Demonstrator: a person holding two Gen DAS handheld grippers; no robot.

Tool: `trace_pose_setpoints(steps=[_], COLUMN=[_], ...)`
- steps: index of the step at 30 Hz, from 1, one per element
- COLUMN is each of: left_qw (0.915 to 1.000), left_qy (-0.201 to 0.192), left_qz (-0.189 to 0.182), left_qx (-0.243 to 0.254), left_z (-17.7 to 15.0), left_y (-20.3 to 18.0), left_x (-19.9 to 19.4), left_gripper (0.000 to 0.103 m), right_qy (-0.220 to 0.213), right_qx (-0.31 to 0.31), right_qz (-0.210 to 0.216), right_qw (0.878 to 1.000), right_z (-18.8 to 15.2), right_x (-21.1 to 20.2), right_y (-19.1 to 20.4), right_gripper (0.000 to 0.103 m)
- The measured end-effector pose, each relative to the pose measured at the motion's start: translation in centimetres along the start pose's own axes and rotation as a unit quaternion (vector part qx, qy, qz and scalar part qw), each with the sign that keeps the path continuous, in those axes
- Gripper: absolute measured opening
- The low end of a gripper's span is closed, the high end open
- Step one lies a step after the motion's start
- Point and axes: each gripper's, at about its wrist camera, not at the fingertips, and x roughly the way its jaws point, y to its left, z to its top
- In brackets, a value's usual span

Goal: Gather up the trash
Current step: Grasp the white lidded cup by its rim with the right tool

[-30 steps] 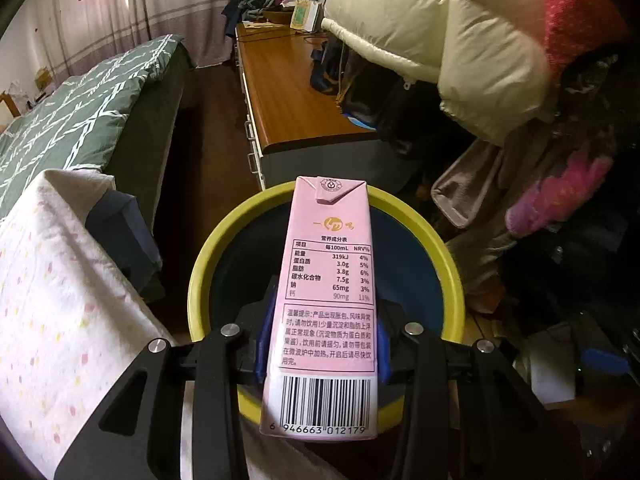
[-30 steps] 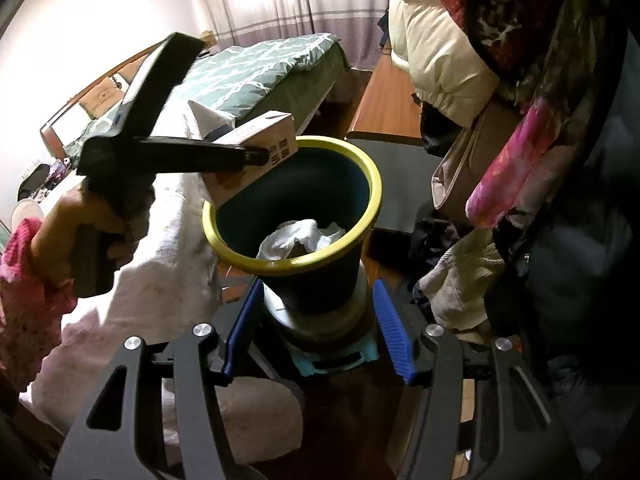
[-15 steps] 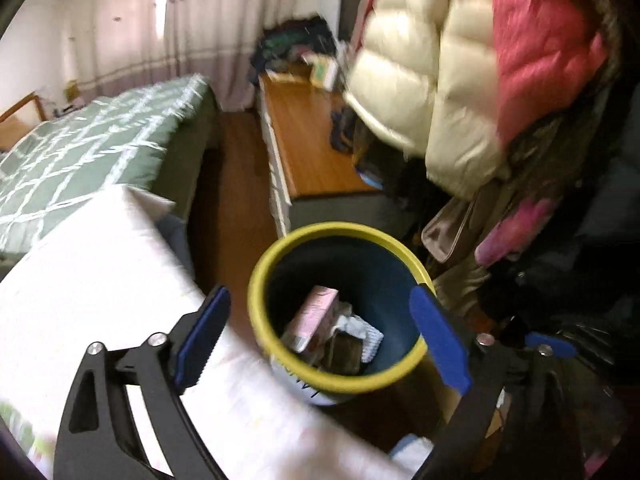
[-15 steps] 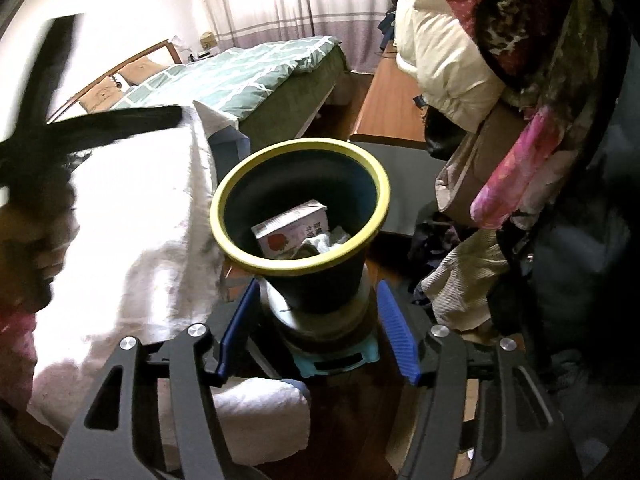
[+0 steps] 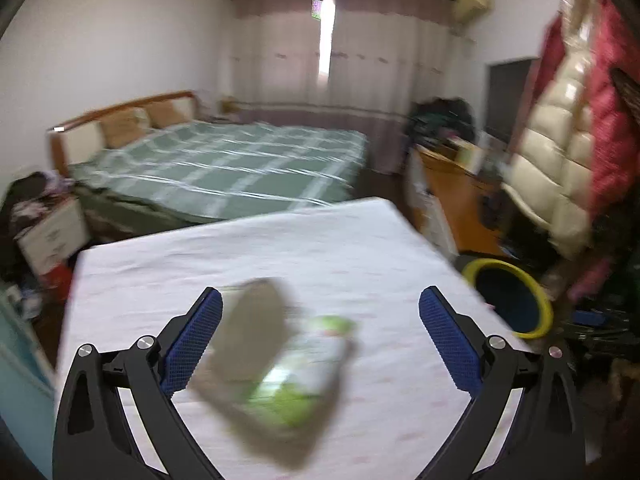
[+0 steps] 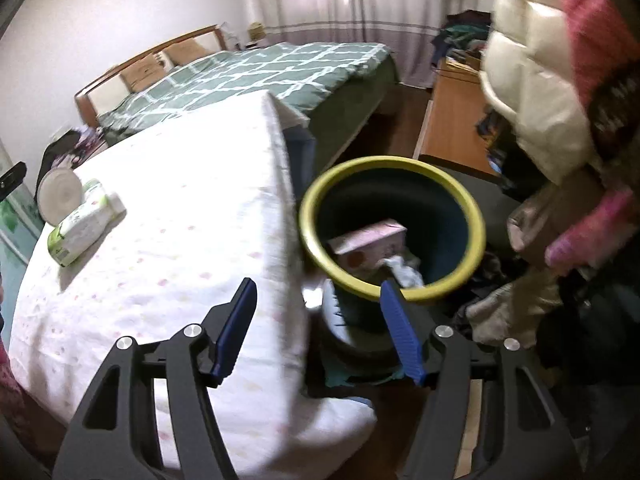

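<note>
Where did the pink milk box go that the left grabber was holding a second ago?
The left gripper let the pink carton drop into the yellow-rimmed bin, then swung away, open, over the white table toward the green-and-white pack. The right gripper stayed open beside the bin.

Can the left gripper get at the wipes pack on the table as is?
Probably yes. The left gripper is open, the wipes pack lies between its fingers on the white tablecloth, and nothing blocks it; the view is blurred.

Both wrist views overlook white-covered table; share bin.
</note>
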Motion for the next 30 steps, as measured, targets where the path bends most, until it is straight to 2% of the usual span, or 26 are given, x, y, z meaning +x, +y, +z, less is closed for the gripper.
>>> trace_pose_setpoints(steps=[3, 7, 13, 21, 25, 30], left_qw=[0.9986, 0.9927, 0.9844, 0.9809, 0.9808, 0.9802], left_qy=[-0.009, -0.030, -0.056, -0.056, -0.053, -0.043], left_qz=[0.040, 0.095, 0.125, 0.147, 0.138, 0.130], left_qx=[-0.034, -0.069, -0.110, -0.114, -0.128, -0.143], left_z=[-0.9, -2.0, -3.8, -4.8, -5.4, -5.8], left_y=[5.0, 10.1, 15.0, 16.8, 16.6, 16.6], left_x=[-0.5, -0.6, -1.2, -0.2, 0.2, 0.5], left_gripper=[0.098, 0.098, 0.098, 0.098, 0.098, 0.098], right_qy=[0.004, 0.006, 0.001, -0.015, -0.025, -0.005], right_qx=[-0.020, -0.047, -0.098, -0.159, -0.193, -0.202], right_qz=[0.014, 0.044, 0.093, 0.163, 0.166, 0.183], right_qw=[1.000, 0.998, 0.991, 0.974, 0.967, 0.962], right_z=[0.9, 2.3, 4.2, 7.7, 9.5, 11.6], right_x=[1.1, 2.5, 3.4, 4.7, 6.4, 10.0], right_y=[2.9, 7.1, 14.1, 23.4, 27.5, 31.1], right_gripper=[0.061, 0.061, 0.061, 0.062, 0.061, 0.061])
